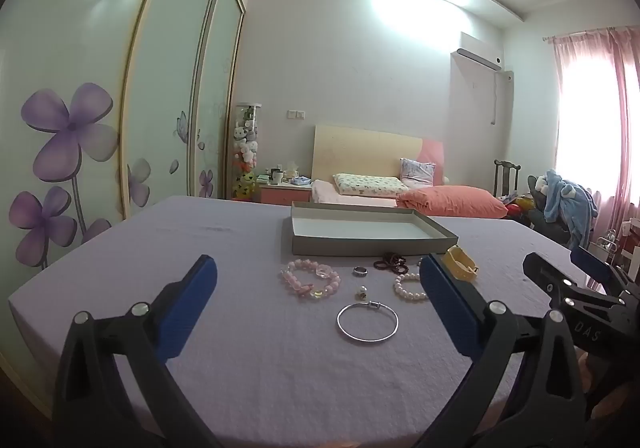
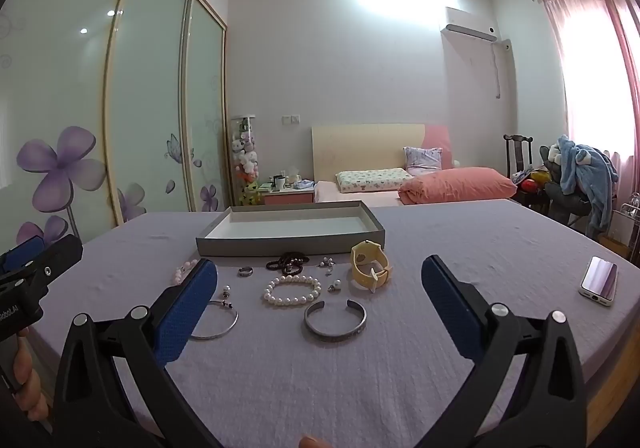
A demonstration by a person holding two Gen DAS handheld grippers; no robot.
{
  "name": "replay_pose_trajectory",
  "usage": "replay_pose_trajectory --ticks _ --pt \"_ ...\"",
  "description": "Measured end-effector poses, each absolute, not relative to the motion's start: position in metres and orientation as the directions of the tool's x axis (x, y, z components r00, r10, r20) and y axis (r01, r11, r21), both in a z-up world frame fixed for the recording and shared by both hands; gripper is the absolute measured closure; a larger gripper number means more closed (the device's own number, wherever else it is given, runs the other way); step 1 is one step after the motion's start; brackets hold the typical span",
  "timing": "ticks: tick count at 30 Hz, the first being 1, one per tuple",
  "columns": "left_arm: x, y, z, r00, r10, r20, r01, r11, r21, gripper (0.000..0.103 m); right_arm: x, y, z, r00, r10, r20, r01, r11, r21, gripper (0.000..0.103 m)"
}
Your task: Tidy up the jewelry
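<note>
The jewelry lies spread on the lilac-covered tabletop [image 1: 120,272] ahead of both my grippers, in front of a shallow grey tray [image 1: 372,246]. My left gripper [image 1: 319,280] hangs above the cloth with the thin silver bangle [image 1: 367,321] lying between its fingers, a little farther out, and the pink bead bracelet [image 1: 312,280], a small ring [image 1: 359,270] and a tiny charm [image 1: 362,292] beyond that. My right gripper [image 2: 319,280] has the wide open-ended silver cuff [image 2: 335,322] lying between its fingers, with the pearl bracelet [image 2: 292,290] just past it, then the dark bead bracelet [image 2: 289,262] and the yellow watch [image 2: 370,268] close to the tray's front wall.

The right view shows the cuff, a pair of small earrings [image 2: 327,262] near the watch and a phone [image 2: 599,281] lying far off to the right on the cloth; none of these show in the left view, where my right finger covers part of the pearl bracelet [image 1: 408,287] and the watch [image 1: 460,263]. The left view gives the whole pink bracelet, which the right view mostly hides behind a finger.

Both grippers stand wide open, blue pads well apart, holding nothing and touching nothing. The tray is empty.
</note>
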State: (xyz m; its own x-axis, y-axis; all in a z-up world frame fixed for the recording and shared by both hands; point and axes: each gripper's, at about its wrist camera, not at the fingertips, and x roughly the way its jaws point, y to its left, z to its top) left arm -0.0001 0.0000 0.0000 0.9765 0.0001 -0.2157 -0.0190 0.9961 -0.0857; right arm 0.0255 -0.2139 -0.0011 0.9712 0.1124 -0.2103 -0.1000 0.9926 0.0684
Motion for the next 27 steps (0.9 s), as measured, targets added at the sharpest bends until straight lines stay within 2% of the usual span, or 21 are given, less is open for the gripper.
replay_pose_trajectory --ticks 27 --pt "0.0012 0.0017 0.0019 0.976 -0.001 -0.216 -0.02 0.995 -0.095 0.004 0.026 -0.2169 -0.0054 0.971 0.108 -0.211 -0.094 0.993 0.077 0.002"
